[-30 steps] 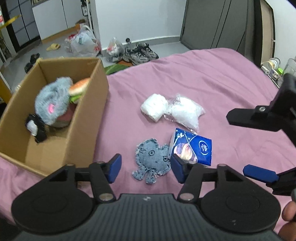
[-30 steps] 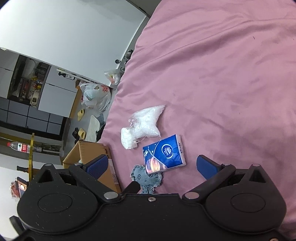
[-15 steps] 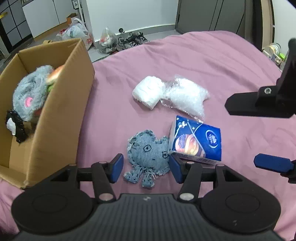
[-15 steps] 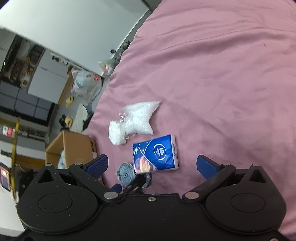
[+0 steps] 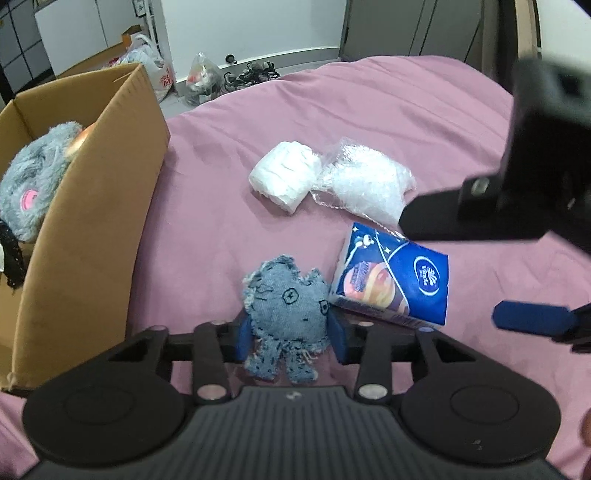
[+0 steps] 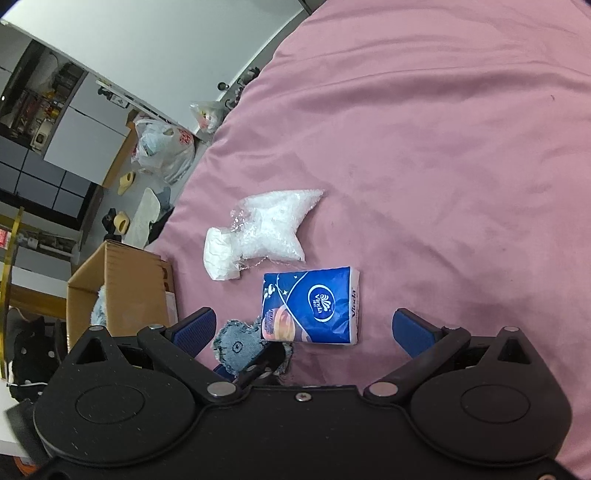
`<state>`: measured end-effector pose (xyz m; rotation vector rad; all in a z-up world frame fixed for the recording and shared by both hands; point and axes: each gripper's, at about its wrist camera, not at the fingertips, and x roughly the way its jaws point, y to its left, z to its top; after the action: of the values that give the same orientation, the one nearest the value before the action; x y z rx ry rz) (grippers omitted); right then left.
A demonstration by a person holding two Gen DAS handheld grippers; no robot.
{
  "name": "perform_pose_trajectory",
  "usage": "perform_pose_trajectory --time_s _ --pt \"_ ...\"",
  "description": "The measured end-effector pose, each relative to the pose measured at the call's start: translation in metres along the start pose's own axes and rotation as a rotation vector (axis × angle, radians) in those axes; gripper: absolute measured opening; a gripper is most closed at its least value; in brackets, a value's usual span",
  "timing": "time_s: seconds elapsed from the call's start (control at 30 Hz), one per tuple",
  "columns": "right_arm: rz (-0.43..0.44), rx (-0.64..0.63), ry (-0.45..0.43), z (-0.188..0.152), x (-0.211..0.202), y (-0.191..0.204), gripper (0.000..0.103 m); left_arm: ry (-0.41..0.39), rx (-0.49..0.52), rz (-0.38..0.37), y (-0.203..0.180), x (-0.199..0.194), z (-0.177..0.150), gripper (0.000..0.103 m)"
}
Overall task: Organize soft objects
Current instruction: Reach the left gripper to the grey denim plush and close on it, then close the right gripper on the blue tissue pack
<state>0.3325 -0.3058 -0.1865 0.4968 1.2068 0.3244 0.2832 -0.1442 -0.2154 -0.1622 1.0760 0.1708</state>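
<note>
Four soft items lie loose on the pink bedspread (image 5: 369, 118).

White wall (image 5: 240, 26), grey floor (image 5: 177, 105), pink-sheeted bed (image 6: 424, 147)

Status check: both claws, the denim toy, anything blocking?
Left claw straddling denim toy, not shut. Right claw open above tissue pack. Tissue pack touching toy's edge.
</note>
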Motion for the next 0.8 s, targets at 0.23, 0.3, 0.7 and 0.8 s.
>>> perform_pose_trajectory --time_s 0.23,0.3,0.7,0.8 --pt "-0.029 -0.06 0.036 -0.003 0.013 0.014 0.103 -0.011 -0.046 -0.028 0.01 -0.012 0.004 0.024" --pt "-0.042 -0.068 0.044 -0.002 0.017 0.016 0.103 -0.015 -0.051 -0.031 0.014 -0.016 0.006 0.021" --pt "-0.168 -0.153 0.06 -0.006 0.037 0.031 0.103 -0.035 -0.111 -0.049 0.035 -0.054 0.004 0.017" --pt "-0.202 -0.201 0.047 -0.011 0.039 0.037 0.102 -0.045 -0.123 -0.052 0.037 -0.062 0.006 0.017"
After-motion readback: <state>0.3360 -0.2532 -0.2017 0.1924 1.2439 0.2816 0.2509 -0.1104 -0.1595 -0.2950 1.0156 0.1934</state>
